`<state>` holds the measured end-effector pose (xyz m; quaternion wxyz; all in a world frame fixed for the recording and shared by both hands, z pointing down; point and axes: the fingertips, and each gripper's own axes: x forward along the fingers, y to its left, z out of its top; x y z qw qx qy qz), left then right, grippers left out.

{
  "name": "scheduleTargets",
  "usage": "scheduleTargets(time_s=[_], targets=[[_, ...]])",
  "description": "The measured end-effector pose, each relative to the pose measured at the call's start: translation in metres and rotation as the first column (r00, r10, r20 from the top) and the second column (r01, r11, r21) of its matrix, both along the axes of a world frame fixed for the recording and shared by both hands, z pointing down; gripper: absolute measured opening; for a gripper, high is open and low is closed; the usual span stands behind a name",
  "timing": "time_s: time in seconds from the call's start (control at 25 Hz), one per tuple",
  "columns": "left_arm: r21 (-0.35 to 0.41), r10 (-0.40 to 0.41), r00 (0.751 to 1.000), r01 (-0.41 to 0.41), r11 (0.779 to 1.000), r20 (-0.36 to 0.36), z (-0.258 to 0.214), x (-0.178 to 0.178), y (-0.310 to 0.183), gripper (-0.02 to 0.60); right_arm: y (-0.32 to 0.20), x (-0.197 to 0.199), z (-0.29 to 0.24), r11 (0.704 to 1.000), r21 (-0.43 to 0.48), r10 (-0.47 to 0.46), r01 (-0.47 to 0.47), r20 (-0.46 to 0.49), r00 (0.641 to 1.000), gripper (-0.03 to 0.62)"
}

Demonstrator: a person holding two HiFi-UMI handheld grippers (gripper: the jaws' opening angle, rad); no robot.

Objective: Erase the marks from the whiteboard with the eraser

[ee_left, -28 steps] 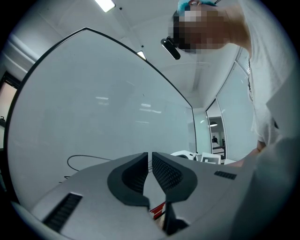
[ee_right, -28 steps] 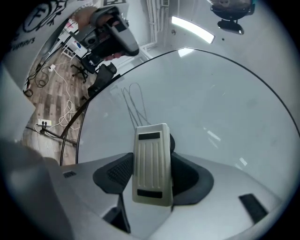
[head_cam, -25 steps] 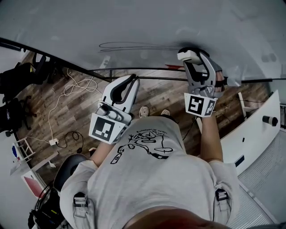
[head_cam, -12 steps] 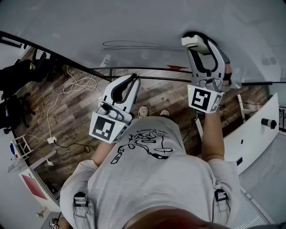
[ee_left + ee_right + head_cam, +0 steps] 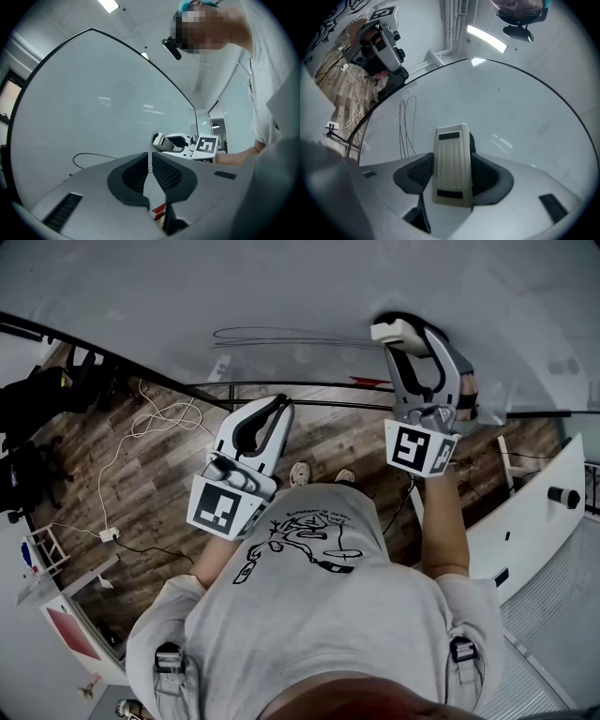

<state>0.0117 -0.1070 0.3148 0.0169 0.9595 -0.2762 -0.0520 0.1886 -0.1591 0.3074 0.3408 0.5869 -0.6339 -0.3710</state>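
Note:
The whiteboard fills the top of the head view. Thin black looping marks run across it; they also show in the right gripper view as long marks and in the left gripper view as a curved mark. My right gripper is shut on the white ribbed eraser, which is at the board just right of the marks. The eraser sits between the right gripper's jaws. My left gripper hangs below the marks, off the board, jaws together on nothing.
A red marker lies on the board's ledge. Below is wood flooring with white cables and dark chairs at the left. A white desk stands at the right.
My right gripper carried the eraser up and to the right on the board, then slid back slightly left. The left gripper has stayed put.

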Motion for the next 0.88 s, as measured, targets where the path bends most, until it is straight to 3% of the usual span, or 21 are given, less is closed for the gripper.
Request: scheduleTargets(time_s=[0.36,0.88], targets=[[0.02,0.006,1.0,-0.005,1.0,-0.03,-0.006,0.001,0.001,0.041,-0.001,-0.002,0.008,1.0,0.006,0.009,-0.009,-0.025,1.0,0.256],[-0.001,-0.02,1.0,0.02,1.0,0.013,0.002,-0.006,0.001,0.041,-0.007,-0.018,0.042,1.0,-0.019,-0.01,0.009,-0.051,0.999,0.256]])
